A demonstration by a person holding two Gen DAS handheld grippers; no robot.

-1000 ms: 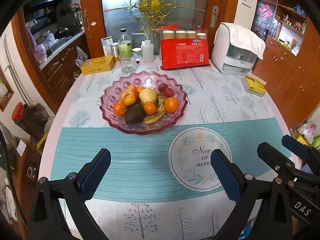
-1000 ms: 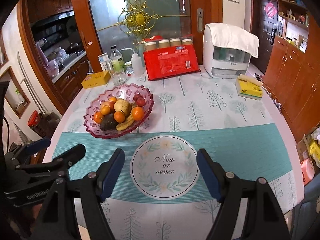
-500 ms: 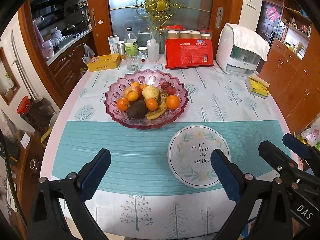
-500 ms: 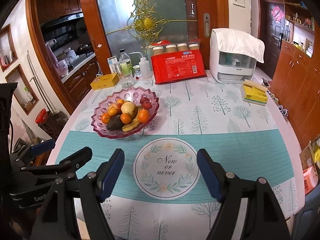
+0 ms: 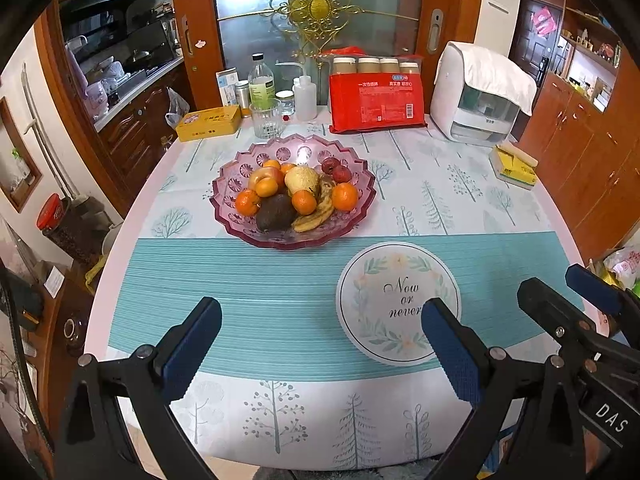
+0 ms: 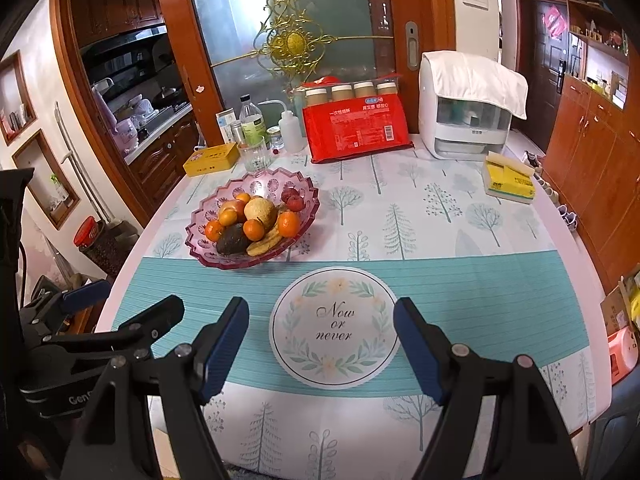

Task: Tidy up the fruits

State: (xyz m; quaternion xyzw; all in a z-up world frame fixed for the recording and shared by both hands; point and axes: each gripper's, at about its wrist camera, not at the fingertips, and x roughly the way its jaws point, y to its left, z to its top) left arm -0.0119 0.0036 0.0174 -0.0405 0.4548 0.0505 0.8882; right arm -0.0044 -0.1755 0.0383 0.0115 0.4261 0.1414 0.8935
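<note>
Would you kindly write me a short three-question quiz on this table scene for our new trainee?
1. True or false: every fruit lies in the pink bowl.
2. What lies nearest the bowl's front rim? A) avocado B) red pack C) yellow tin
3. Fill in: the round mat reads "Now or ____".

Key
1. True; none lies on the tablecloth.
2. A; the avocado sits at the front beside the banana, while pack and tin stand behind the bowl.
3. never
</note>
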